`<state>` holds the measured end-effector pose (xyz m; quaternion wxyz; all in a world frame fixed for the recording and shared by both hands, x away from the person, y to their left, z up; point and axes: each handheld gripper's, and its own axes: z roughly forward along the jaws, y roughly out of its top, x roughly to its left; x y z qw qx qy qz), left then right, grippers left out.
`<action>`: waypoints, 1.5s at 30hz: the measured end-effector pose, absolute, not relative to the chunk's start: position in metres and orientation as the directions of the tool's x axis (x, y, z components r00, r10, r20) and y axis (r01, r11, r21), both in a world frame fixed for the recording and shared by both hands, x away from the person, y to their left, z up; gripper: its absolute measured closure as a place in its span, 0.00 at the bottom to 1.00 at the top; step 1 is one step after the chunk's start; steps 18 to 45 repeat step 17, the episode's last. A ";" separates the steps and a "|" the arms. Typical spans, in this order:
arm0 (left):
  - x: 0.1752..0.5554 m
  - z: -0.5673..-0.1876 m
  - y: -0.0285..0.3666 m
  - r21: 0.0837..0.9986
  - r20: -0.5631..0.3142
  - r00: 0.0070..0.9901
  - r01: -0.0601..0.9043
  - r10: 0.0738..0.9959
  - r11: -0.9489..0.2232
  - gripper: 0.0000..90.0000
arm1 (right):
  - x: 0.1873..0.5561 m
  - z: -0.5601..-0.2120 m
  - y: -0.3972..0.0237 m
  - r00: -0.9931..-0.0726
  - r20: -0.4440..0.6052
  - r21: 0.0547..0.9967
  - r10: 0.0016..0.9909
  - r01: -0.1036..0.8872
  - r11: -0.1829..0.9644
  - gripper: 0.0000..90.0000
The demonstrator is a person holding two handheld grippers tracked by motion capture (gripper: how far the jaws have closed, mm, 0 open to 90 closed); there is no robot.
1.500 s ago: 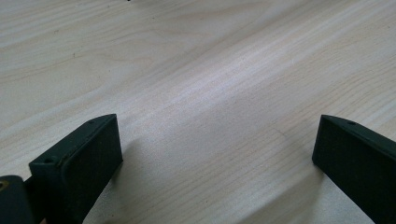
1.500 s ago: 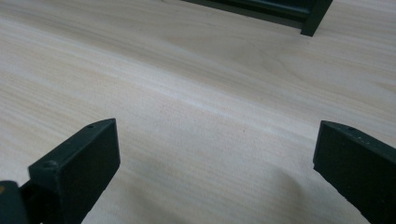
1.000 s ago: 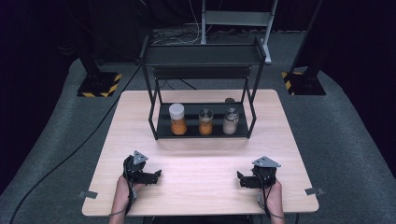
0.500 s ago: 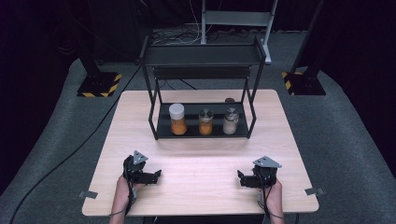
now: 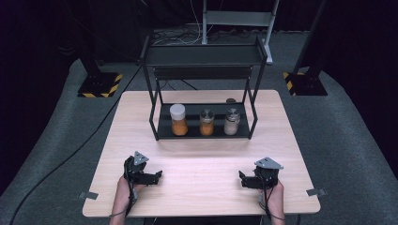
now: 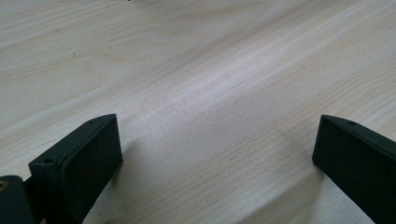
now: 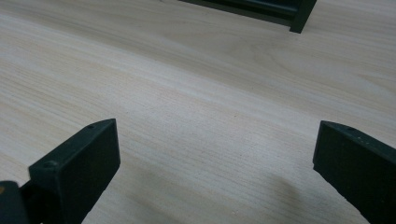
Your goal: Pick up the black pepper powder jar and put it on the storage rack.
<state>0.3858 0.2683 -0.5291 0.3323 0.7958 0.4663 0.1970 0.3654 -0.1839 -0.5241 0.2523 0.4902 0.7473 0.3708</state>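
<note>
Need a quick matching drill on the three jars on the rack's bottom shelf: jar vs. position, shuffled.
Things:
1. white-lidded orange jar
2. small amber jar
3. pale jar

Places on the lower shelf of the black rack:
A. middle
B. right end
C. left end

Pairs: 1-C, 2-A, 3-B

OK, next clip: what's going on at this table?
A person holds a gripper in each hand near the front edge of the wooden table. The left gripper and right gripper are both open and grip nothing. Farther back, a black two-tier rack has three jars on its lower shelf: a white-lidded orange jar, a smaller orange jar and a pale jar. None has been touched.
</note>
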 end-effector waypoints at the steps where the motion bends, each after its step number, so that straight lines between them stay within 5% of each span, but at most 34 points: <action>1: 0.386 -0.529 0.268 0.713 0.003 0.488 0.611 0.873 -0.344 0.01 | 0.365 -0.524 -0.184 -0.389 -0.015 0.803 0.921 0.544 0.243 0.00; 45: 0.386 -0.529 0.268 0.712 0.003 0.487 0.612 0.873 -0.344 0.01 | 0.365 -0.524 -0.184 -0.401 -0.014 0.805 0.916 0.538 0.248 0.00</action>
